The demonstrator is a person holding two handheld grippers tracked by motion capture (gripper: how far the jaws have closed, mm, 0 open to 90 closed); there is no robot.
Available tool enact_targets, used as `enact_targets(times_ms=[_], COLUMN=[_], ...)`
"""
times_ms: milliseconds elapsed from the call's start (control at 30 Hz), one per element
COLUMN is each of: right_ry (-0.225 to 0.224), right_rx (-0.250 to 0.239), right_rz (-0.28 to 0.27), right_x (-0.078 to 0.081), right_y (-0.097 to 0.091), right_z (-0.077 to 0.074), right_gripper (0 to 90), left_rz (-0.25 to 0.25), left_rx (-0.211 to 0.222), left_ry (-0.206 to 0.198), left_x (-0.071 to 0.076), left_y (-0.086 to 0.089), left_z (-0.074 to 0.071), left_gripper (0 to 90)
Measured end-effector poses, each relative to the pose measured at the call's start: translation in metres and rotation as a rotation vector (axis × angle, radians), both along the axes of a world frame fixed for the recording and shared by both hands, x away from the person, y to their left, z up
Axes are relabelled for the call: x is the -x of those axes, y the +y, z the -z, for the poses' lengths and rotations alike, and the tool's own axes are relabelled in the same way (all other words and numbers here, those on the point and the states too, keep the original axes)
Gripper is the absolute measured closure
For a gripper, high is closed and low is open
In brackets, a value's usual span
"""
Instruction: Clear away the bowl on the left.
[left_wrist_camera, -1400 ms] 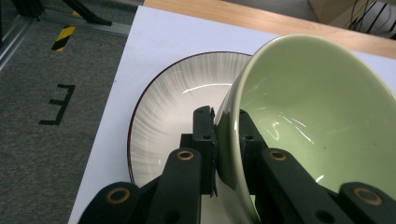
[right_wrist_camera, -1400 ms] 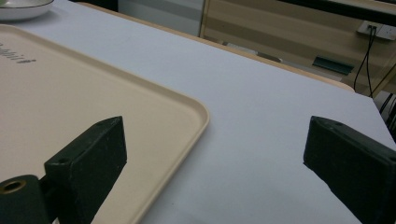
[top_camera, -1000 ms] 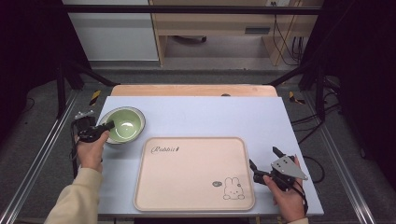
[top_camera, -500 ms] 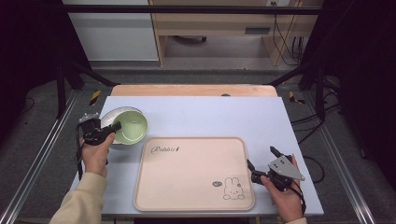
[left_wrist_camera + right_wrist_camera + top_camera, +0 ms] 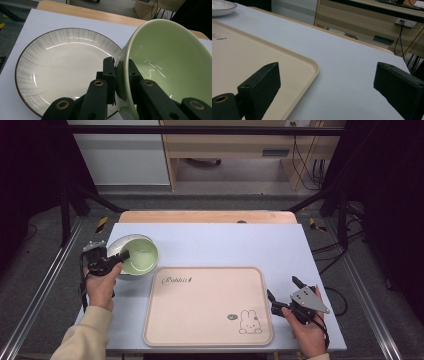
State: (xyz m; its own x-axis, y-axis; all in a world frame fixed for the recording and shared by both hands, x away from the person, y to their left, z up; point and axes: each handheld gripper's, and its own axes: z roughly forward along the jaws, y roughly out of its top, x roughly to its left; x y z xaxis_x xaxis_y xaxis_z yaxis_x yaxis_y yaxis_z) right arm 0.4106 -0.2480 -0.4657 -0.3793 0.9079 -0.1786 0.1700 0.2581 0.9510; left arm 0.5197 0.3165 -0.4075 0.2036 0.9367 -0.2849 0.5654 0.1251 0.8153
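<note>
Left gripper [image 5: 119, 75]: clamped on near rim of green bowl [image 5: 172, 67], one jaw inside the wall, one outside; bowl tilted, its mouth turned sideways, lifted off grey-streaked plate [image 5: 65, 67] lying just beyond on the desk [image 5: 50, 20].
In high view, left gripper [image 5: 120, 257] at desk's left side, green bowl [image 5: 141, 257] over plate [image 5: 117, 245], just beside tray's far left corner.
Right gripper [image 5: 327, 87]: jaws wide apart, nothing between; left jaw over beige tray [image 5: 249, 62] corner, right jaw over bare blue desk top.
Right gripper [image 5: 284, 290] in high view at tray's right edge.
Tray [image 5: 205, 305]: rabbit print near its front right corner, script lettering at far left.
</note>
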Motion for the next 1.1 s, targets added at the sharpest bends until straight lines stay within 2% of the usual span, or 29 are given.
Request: enact_targets(times_ms=[133, 367, 433, 667, 867, 900, 1100], right_ry=[-0.009, -0.015, -0.030, -0.023, -0.033, -0.033, -0.037], right_rx=[-0.010, -0.019, -0.033, -0.034, -0.043, -0.048, -0.049], right_rz=[0.002, -0.002, -0.010, -0.005, -0.003, -0.004, -0.009], right_x=[-0.001, 0.000, -0.001, -0.002, 0.000, -0.001, -0.002], right_y=[-0.001, -0.002, -0.002, -0.004, -0.008, -0.008, -0.008], right_z=[-0.001, -0.002, -0.004, -0.003, -0.005, -0.005, -0.005], right_gripper=[7.1, 6.2, 5.5, 5.4, 5.1, 5.0, 5.0], left_rz=[0.038, 0.073, 0.096, 0.134, 0.164, 0.183, 0.222], left_rx=[-0.014, -0.008, -0.009, -0.014, -0.018, -0.024, -0.036], left_ry=[-0.001, -0.007, 0.001, -0.002, -0.005, -0.003, -0.009], left_x=[0.000, 0.000, -0.002, 0.000, 0.000, 0.000, 0.003], left_y=[-0.009, -0.022, -0.028, -0.041, -0.050, -0.054, -0.066], left_z=[-0.004, -0.005, -0.005, -0.009, -0.013, -0.013, -0.014], left_gripper=[82.1, 82.1, 82.1, 82.0, 82.1, 82.1, 82.0])
